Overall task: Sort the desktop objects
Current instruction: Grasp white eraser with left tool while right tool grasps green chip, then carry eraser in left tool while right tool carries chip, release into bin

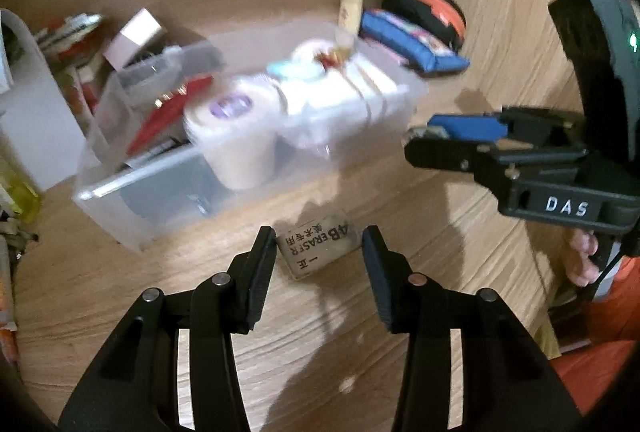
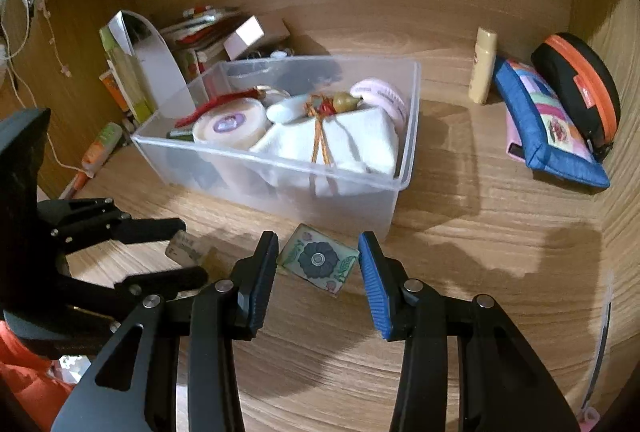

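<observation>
A grubby 4B eraser (image 1: 318, 248) lies on the wooden desk between the open fingers of my left gripper (image 1: 319, 246), untouched by the pads; it also shows in the right wrist view (image 2: 184, 249). A square flower-patterned tile (image 2: 318, 260) lies between the open fingers of my right gripper (image 2: 318, 252), just in front of the clear plastic bin (image 2: 394, 188). The bin (image 1: 104, 200) holds a tape roll (image 2: 230, 124), a white cloth bundle tied with cord (image 2: 344, 144) and other small items. My right gripper (image 1: 424, 138) shows at the right of the left wrist view.
A blue patchwork pouch (image 2: 548, 128), a black and orange case (image 2: 580, 88) and a cream bottle (image 2: 484, 72) stand at the back right. Books, boxes and a white curved stand (image 2: 156, 60) crowd the back left. Wooden walls enclose the desk.
</observation>
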`<state>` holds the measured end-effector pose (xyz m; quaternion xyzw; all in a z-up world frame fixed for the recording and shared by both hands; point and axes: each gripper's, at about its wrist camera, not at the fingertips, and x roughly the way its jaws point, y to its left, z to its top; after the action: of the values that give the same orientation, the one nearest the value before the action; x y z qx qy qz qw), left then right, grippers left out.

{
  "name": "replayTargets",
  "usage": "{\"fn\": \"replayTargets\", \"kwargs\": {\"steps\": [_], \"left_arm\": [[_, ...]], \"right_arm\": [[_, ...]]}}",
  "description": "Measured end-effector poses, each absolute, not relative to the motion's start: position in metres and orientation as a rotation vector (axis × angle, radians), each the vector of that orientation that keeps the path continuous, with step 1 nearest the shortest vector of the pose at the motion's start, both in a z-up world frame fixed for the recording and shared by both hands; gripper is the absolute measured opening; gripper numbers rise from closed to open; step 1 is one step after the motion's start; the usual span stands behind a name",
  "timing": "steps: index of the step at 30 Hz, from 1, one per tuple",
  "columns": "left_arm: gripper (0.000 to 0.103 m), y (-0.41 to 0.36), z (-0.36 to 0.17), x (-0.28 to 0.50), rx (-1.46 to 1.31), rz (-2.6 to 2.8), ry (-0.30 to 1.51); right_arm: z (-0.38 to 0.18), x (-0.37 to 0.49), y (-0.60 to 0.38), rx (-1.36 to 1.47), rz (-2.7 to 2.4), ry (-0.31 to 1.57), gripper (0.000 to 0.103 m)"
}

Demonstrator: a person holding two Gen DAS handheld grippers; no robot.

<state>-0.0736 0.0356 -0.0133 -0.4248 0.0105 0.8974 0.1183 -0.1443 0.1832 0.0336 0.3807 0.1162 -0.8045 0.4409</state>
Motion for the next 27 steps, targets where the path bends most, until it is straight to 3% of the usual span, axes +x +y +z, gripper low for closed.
{"fn": "replayTargets", "kwargs": {"steps": [14,27], "left_arm": [[0.044,-0.014,0.037,-0.081,-1.049,2.819,-0.133],[0.044,-0.050,0.024,-0.105,-1.102,2.860,-0.243]], "right_arm": [[0.089,-0.144,0.173,0.759,-2.036,0.206,0.038],[0.077,-0.175,0.163,0.821,-2.072,0.202,0.038]]}}
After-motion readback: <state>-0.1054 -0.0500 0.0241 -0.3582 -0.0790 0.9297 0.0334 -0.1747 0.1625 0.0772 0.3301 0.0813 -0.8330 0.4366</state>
